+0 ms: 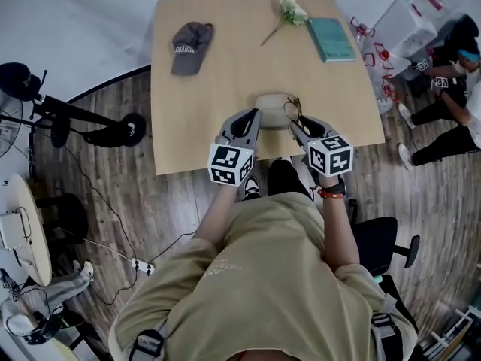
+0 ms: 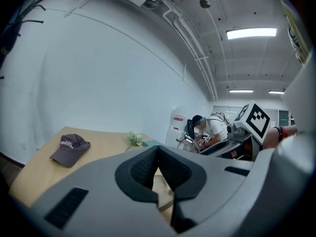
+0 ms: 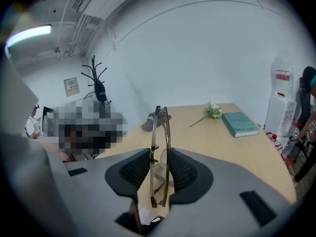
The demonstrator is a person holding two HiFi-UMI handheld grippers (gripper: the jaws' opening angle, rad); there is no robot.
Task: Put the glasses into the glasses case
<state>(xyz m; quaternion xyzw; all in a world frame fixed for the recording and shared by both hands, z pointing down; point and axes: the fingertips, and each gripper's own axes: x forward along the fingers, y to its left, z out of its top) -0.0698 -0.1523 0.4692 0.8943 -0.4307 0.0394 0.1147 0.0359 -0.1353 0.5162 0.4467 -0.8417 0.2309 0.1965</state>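
Note:
A beige oval glasses case (image 1: 272, 104) lies near the front edge of the wooden table (image 1: 225, 89). My left gripper (image 1: 255, 119) reaches it from the left. In the left gripper view the pads of this gripper (image 2: 159, 174) are closed on a beige edge of the case (image 2: 163, 189). The thin-framed glasses (image 1: 291, 110) are folded and stand upright just right of the case. My right gripper (image 1: 294, 122) is shut on them. In the right gripper view the frame (image 3: 153, 132) is pinched between the black pads of that gripper (image 3: 160, 169).
A grey cap (image 1: 189, 45) lies at the table's back left, a white flower (image 1: 289, 10) and a teal book (image 1: 331, 38) at the back right. People sit on the floor at the right (image 1: 451, 74). A black chair (image 1: 379, 243) stands behind me.

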